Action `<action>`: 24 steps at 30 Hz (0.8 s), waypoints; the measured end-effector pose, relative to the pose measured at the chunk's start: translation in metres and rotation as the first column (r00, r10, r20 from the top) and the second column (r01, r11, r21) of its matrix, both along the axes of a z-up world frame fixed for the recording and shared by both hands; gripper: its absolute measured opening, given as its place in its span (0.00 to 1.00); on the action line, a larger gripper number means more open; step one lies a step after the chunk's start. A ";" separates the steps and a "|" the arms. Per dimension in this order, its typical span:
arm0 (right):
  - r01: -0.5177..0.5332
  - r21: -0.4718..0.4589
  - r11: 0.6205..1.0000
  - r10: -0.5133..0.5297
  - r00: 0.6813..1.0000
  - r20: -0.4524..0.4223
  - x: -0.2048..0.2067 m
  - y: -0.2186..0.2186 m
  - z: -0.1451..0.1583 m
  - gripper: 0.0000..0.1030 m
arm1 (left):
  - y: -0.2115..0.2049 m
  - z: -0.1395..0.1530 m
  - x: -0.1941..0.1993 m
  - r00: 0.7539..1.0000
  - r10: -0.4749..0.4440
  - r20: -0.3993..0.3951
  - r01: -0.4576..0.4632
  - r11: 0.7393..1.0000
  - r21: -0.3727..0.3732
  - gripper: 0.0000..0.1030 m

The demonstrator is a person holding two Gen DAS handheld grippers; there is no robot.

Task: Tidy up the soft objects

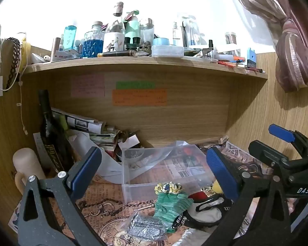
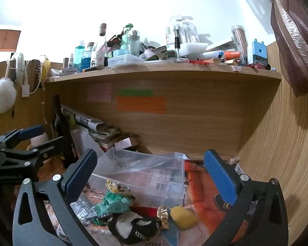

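Observation:
A pile of soft things lies on the patterned desk in front of a clear plastic box (image 1: 166, 170) (image 2: 154, 176). It holds a green ruffled cloth (image 1: 171, 207) (image 2: 115, 204), a yellow-and-blue scrunchie (image 1: 169, 187), a black-and-white fabric piece (image 1: 207, 211) (image 2: 137, 227), a red piece (image 1: 199, 196), a yellow sponge (image 2: 182, 215) and a clear bag of grey stuff (image 1: 145, 227). My left gripper (image 1: 154, 174) is open and empty above the pile. My right gripper (image 2: 152, 182) is open and empty above it too. The right gripper also shows in the left wrist view (image 1: 281, 141).
A wooden shelf (image 1: 143, 64) (image 2: 164, 69) crowded with bottles and jars hangs over the desk. A dark bottle (image 1: 51, 133), rolled papers (image 1: 82, 123) and a white candle (image 1: 26, 164) stand at the left. A wood wall and pink curtain (image 1: 293, 57) close the right.

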State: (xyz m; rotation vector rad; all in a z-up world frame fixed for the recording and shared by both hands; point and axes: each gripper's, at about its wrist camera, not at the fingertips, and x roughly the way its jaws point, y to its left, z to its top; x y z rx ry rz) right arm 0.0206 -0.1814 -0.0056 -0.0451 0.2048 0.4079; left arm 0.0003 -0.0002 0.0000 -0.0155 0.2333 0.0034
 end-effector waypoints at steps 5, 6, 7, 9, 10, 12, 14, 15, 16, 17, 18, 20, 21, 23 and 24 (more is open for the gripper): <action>0.001 -0.001 1.000 -0.001 1.000 0.006 -0.001 0.000 -0.001 1.00 | -0.001 0.000 -0.001 1.000 -0.002 -0.001 0.002 1.000 -0.005 1.00; 0.001 -0.002 1.000 -0.001 1.000 0.006 -0.001 0.000 -0.001 1.00 | 0.001 0.000 0.001 1.000 -0.004 -0.002 0.004 1.000 -0.006 1.00; 0.002 -0.002 1.000 -0.002 1.000 0.005 -0.001 0.000 -0.001 1.00 | 0.000 0.001 0.001 1.000 -0.005 -0.003 0.005 1.000 -0.006 1.00; 0.002 -0.002 1.000 -0.002 1.000 0.003 -0.001 0.001 -0.002 1.00 | 0.001 0.000 0.003 1.000 -0.005 -0.006 0.005 1.000 -0.010 1.00; 0.000 0.004 1.000 0.000 1.000 0.006 -0.001 -0.001 -0.001 1.00 | 0.001 0.000 0.003 1.000 -0.003 -0.006 0.003 1.000 -0.010 1.00; -0.001 0.004 1.000 0.001 1.000 0.003 -0.001 -0.001 -0.002 1.00 | 0.000 0.001 0.004 1.000 0.001 -0.006 -0.001 1.000 -0.011 1.00; 0.000 0.003 1.000 0.000 1.000 0.001 -0.003 0.000 -0.006 1.00 | -0.001 0.001 0.005 1.000 0.002 -0.007 -0.002 1.000 -0.011 1.00; 0.000 0.002 1.000 0.000 1.000 -0.001 -0.004 0.001 -0.007 1.00 | 0.003 -0.001 0.004 1.000 -0.003 -0.008 0.003 1.000 -0.014 1.00; 0.000 0.003 1.000 0.000 1.000 -0.003 -0.002 0.002 -0.004 1.00 | 0.005 -0.001 0.004 1.000 -0.003 -0.007 0.002 1.000 -0.017 1.00; 0.001 0.004 1.000 -0.001 1.000 -0.004 -0.002 0.002 -0.002 1.00 | 0.005 -0.001 0.004 1.000 -0.002 -0.007 0.002 1.000 -0.017 1.00; 0.000 0.004 1.000 0.000 1.000 -0.004 -0.002 0.003 -0.002 1.00 | 0.005 -0.002 0.004 1.000 -0.001 -0.006 0.001 1.000 -0.017 1.00; -0.001 0.009 1.000 0.002 1.000 -0.007 -0.001 0.001 -0.003 1.00 | 0.005 -0.002 0.004 1.000 -0.002 -0.006 0.002 1.000 -0.016 1.00; -0.002 0.009 1.000 0.003 1.000 -0.008 -0.001 0.002 -0.003 1.00 | 0.004 -0.002 0.004 1.000 0.000 -0.005 0.000 1.000 -0.017 1.00; -0.003 0.012 1.000 0.003 1.000 -0.013 0.000 0.001 -0.003 1.00 | 0.004 -0.002 0.004 1.000 -0.001 -0.006 0.001 1.000 -0.017 1.00; -0.002 0.011 1.000 0.002 1.000 -0.015 -0.001 0.002 -0.003 1.00 | 0.004 -0.002 0.004 1.000 -0.003 -0.007 0.003 1.000 -0.017 1.00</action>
